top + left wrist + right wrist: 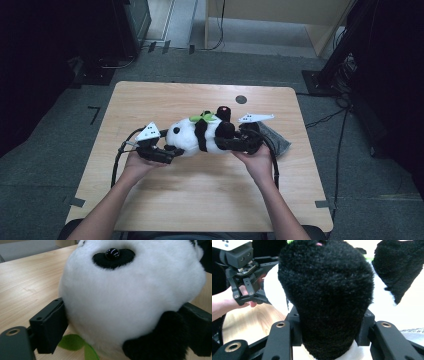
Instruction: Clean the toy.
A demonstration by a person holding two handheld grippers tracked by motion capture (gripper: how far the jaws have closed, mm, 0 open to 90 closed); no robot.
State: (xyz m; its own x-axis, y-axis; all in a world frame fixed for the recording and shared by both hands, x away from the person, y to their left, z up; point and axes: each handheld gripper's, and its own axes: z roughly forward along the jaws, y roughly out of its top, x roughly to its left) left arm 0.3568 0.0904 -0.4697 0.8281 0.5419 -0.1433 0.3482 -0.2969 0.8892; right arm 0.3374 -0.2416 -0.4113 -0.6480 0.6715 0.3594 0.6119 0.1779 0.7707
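The panda (197, 135) lies on its side near the middle of the table (150, 95), held at both ends; the R gripper (329, 337) is clamped on 1 black leg (325, 292), pads pressing both sides, so that end looks secured; the L gripper (125, 330) sits around the white head (130, 290), jaws wide, each close against the plush, but whether they squeeze it I can't tell; no firm grip there yet, I'd say. A grey bag (277, 140) lies just behind the R hand (257, 160). Judged so: panda grasped at 1 end; still left: closing on the head, then lifting or moving it w/ both grippers.
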